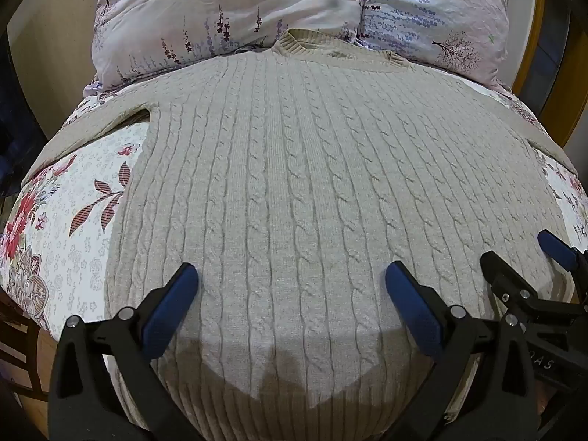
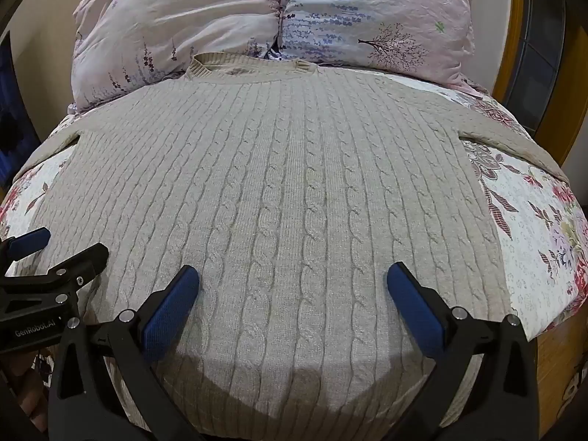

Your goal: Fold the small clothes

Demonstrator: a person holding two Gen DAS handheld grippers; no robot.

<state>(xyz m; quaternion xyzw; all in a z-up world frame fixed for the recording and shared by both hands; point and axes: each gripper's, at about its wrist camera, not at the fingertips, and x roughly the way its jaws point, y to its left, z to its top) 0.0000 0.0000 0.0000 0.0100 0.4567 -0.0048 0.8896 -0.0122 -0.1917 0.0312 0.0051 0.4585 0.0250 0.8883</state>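
Note:
A beige cable-knit sweater (image 1: 294, 169) lies flat on a floral bedspread, neck at the far end, sleeves spread to both sides. It also fills the right wrist view (image 2: 286, 191). My left gripper (image 1: 292, 286) is open and empty, hovering just above the sweater's lower part near the hem. My right gripper (image 2: 293, 286) is open and empty too, over the same lower part. Each gripper shows in the other's view: the right gripper (image 1: 514, 253) at the right edge, the left gripper (image 2: 70, 242) at the left edge, both open.
Two pink and lilac floral pillows (image 1: 228, 18) (image 2: 367, 18) lie behind the sweater's collar. The floral bedspread (image 1: 66, 228) (image 2: 533, 242) shows on both sides. A wooden bed frame (image 2: 555, 360) runs along the right edge. A wall stands beyond.

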